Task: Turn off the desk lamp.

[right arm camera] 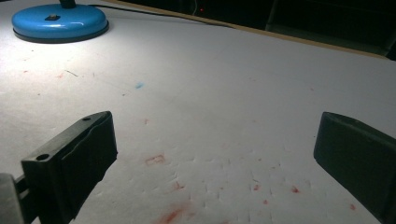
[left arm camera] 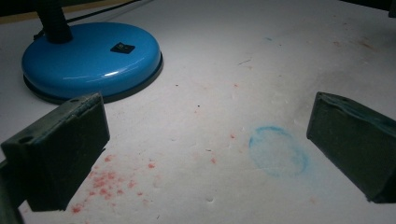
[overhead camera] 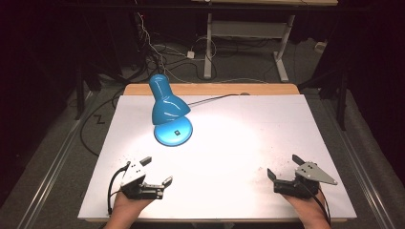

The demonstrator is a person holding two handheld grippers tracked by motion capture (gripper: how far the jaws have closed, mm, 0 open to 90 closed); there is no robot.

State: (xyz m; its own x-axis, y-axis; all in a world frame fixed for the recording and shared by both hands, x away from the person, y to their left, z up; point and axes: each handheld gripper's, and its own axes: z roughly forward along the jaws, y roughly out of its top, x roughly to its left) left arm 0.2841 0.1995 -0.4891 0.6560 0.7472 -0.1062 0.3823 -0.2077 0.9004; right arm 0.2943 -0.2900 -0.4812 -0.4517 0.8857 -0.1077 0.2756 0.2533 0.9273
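A blue desk lamp (overhead camera: 168, 107) stands lit on the white table top (overhead camera: 239, 129), left of centre, its shade tilted down over its round base (left arm camera: 91, 58). That base (right arm camera: 58, 21) also sits far off at the upper left in the right gripper view. My left gripper (overhead camera: 156, 170) rests near the front left edge, held by a hand, jaws wide apart with nothing between them. Over at the front right, my right gripper (overhead camera: 282, 165) is open and empty too. Both point toward the table's middle.
Red specks and a faint blue ring (left arm camera: 279, 150) stain the white surface. The lamp's cable (overhead camera: 210, 98) runs back across the table to its wooden rear edge (overhead camera: 210, 88). Behind the table stand a desk frame (overhead camera: 248, 38) and loose floor cables (overhead camera: 157, 52).
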